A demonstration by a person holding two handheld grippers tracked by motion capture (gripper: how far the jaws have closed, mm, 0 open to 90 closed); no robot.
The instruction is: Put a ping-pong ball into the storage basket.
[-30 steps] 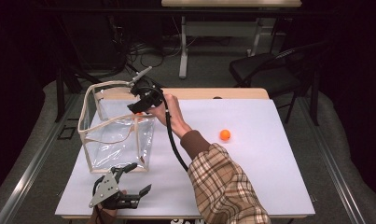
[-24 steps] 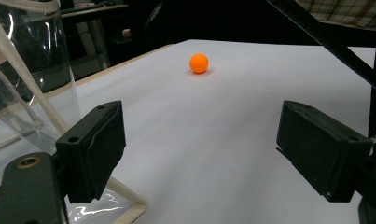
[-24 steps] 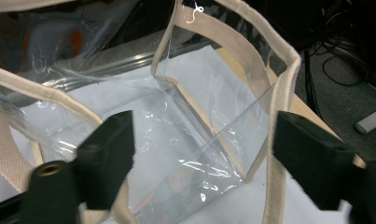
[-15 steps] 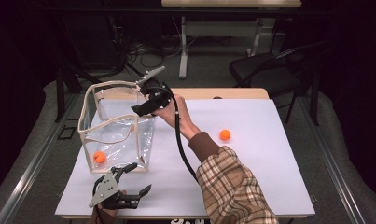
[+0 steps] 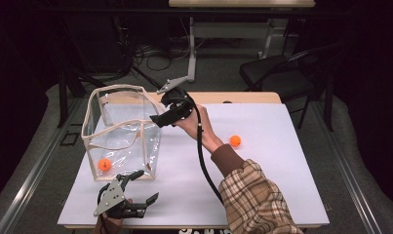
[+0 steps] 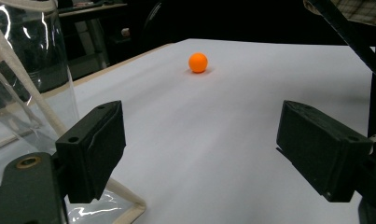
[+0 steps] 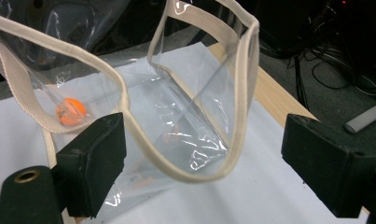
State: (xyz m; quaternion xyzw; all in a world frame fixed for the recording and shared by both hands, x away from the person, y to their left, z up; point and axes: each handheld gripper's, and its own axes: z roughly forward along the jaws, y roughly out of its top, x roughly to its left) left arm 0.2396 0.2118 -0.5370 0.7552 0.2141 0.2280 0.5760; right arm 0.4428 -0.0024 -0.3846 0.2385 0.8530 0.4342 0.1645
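since before, orange ball (image 5: pixel 104 164) inside bag (image 5: pixel 121 131)

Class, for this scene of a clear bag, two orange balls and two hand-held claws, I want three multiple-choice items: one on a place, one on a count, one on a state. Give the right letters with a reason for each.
1. Where does the ball nearer the left claw lie?
A. Inside the clear bag
B. On the chair
C. Between the right claw's jaws

2. How many orange balls are there?
A. One
B. Two
C. Four

3. How do the right claw's jaws stand?
A. Shut on a ball
B. Shut on the bag's rim
C. Open, holding nothing

Answers:
1 A: the ball in the bag shows through the clear wall, at the bottom.
2 B: one is in the bag, and the loose ball rests on the white table.
3 C: the right claw view shows a wide gap between the jaws, with the bag's rim beyond them.
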